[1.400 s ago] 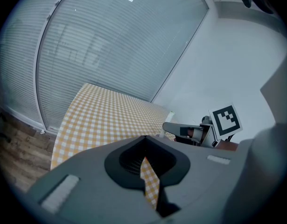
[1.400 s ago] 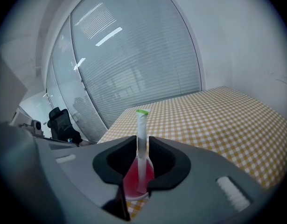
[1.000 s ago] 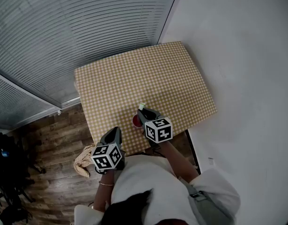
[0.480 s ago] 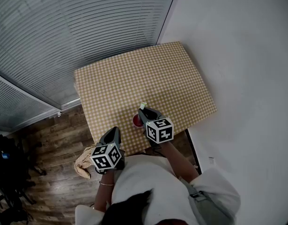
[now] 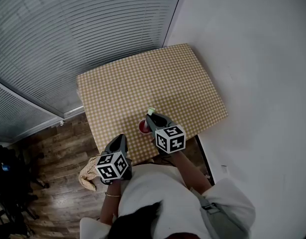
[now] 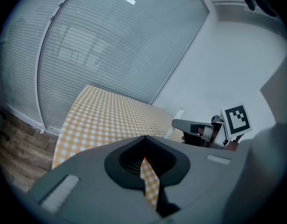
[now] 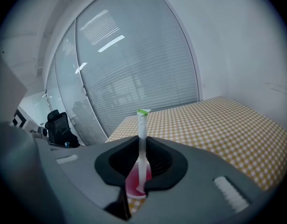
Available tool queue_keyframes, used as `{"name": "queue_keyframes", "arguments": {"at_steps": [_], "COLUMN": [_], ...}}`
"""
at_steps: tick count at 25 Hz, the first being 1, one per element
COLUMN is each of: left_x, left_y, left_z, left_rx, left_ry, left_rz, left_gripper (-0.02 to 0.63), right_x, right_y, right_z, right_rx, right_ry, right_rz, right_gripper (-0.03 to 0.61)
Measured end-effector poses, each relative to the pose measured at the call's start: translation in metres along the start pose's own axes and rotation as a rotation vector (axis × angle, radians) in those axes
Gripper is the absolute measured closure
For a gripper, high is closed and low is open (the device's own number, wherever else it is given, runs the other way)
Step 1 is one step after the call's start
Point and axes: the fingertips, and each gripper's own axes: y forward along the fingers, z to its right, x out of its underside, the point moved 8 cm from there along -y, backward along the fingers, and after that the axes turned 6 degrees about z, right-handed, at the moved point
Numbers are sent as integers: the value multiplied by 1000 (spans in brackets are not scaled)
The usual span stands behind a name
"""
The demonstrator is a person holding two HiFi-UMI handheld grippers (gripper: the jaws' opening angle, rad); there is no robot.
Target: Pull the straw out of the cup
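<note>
One white, green-tipped straw stands clamped in the right gripper, left gripper closed.

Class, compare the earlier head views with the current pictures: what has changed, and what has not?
The right gripper, shut on the straw, has drawn it slightly upward; its lower end still hangs over the cup. The left gripper, cup and table stayed put.

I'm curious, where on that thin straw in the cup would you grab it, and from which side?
Take the straw on its bare white shaft, above the cup and below the green tip. It stands nearly upright and is thin, so come from the person's side with a jaw on either side. The right gripper is closed on it just so.
</note>
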Motion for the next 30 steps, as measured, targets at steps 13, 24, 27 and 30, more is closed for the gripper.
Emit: {"name": "queue_keyframes", "arguments": {"at_steps": [13,24,27,30], "left_x": [4,4,5,5], "left_y": [-2,-1,-1,0], "left_z": [6,13,16,17], "left_rx": [23,52,61,65], "left_ry": [15,38,47,47], "left_rz": [5,-9,-16,-20], "left_gripper": [594,594,594,594], "right_x": [-9,-14,-15,-16], "right_y": [-20,-43,-50,-54], "right_z": [-3,5,10,16], "right_rx": [-17,-15,4,26], "right_ry": [24,108,132,142], "right_rz": [66,196,221,233], "right_gripper": [526,526,526,526]}}
